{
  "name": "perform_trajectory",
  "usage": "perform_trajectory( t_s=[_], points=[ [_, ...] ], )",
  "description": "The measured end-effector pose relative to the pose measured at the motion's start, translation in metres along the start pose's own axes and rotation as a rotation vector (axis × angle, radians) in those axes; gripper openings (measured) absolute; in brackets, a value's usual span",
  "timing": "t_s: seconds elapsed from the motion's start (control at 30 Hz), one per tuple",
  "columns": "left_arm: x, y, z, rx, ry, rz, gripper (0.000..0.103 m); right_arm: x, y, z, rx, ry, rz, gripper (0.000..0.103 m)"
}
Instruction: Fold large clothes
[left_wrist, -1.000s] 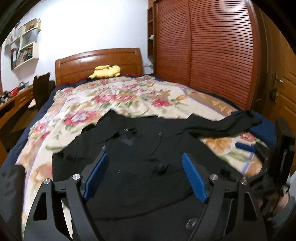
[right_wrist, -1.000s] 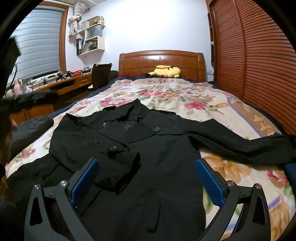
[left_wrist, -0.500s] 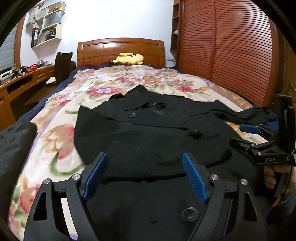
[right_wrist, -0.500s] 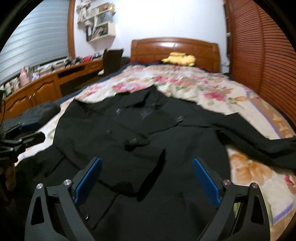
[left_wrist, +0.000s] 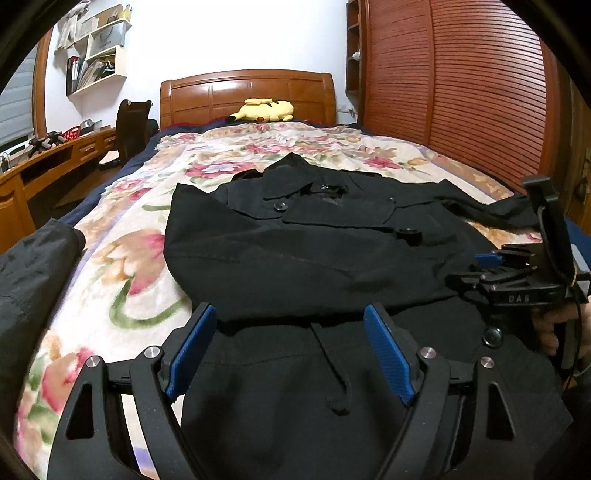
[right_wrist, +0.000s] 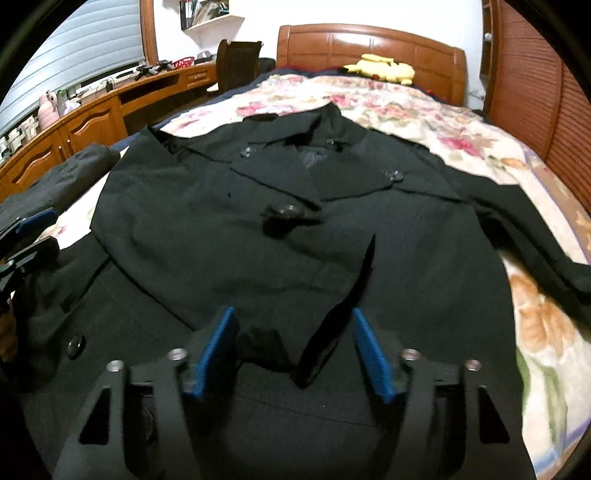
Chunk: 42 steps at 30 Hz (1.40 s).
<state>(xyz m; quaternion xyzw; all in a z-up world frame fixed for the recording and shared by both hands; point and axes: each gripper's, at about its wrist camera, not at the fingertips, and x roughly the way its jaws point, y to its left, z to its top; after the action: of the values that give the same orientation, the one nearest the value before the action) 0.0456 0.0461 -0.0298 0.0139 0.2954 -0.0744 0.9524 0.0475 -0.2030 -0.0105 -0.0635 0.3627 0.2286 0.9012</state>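
- Left gripper (left_wrist: 291, 350) hangs released just above the black coat (left_wrist: 314, 251).
- Right gripper (right_wrist: 291, 350) has just been closing around a raised fold, pads not yet pressing.
- Risk: pinching one layer would drag the coat crooked.
- Ahead lies the floral bedspread (left_wrist: 147, 251), headboard (left_wrist: 247, 92) and yellow plush toy (left_wrist: 264, 110).

Left wrist view: we look from low at the bed's (left_wrist: 122, 236) foot toward the headboard (left_wrist: 247, 94), close over the black coat (left_wrist: 295, 251).
Right wrist view: we face likewise, nearer the coat's middle.
Shared: coat, headboard, yellow plush toy (right_wrist: 380, 68); each view catches the other claw at its edge.
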Motion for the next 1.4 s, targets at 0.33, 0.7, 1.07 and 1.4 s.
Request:
perform_trajectory(
  t_s=[0.33,0.7,1.07,1.4],
  points=[
    [-0.002,0.002,-0.003,0.005,-0.009,0.004,0.083,-0.025,0.01,-0.008,-0.032,-0.116,-0.039,0.012],
    [-0.005,0.0,-0.002,0.0,-0.028,-0.004,0.083,-0.084,-0.004,-0.064,0.032,-0.282,-0.136,0.009],
    [-0.008,-0.005,0.002,0.002,-0.044,-0.012,0.083,-0.087,-0.006,-0.104,0.07,-0.23,-0.15,0.008],
    [-0.021,-0.003,0.011,-0.04,-0.1,-0.053,0.083,-0.102,0.007,-0.102,0.058,-0.168,-0.116,0.016]
  ],
)
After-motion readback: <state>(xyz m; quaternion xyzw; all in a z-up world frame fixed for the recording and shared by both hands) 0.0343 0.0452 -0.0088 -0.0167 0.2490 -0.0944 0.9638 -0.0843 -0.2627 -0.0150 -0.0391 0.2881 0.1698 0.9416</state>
